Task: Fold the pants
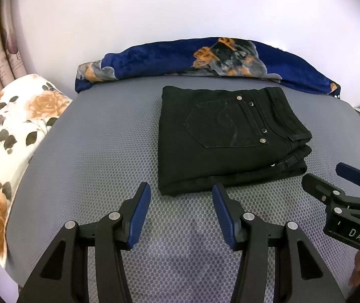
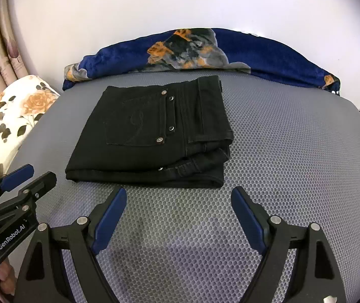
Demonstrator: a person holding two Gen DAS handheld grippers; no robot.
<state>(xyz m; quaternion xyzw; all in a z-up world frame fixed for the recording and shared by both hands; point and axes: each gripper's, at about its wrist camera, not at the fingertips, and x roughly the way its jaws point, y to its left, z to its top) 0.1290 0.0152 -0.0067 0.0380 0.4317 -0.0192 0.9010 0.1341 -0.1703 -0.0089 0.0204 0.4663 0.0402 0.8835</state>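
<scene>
Black pants [image 1: 228, 139] [image 2: 152, 136] lie folded into a compact stack on the grey mesh mat, back pocket with metal rivets facing up, waistband towards the right. My left gripper [image 1: 181, 197] hovers just in front of the stack's near edge, jaws open, nothing between the blue pads. My right gripper [image 2: 178, 199] also stands open and holds nothing, a little before the stack's near right corner. Each gripper shows at the edge of the other's view: the right gripper [image 1: 331, 179], the left gripper [image 2: 33, 176]. Neither touches the cloth.
A rolled dark blue floral blanket [image 1: 205, 60] [image 2: 205, 53] lies along the far edge of the grey mat [image 1: 104, 139] [image 2: 293, 139]. A white pillow with orange roses [image 1: 8, 131] [image 2: 8, 116] sits at the left, curtains behind it. A white wall stands at the back.
</scene>
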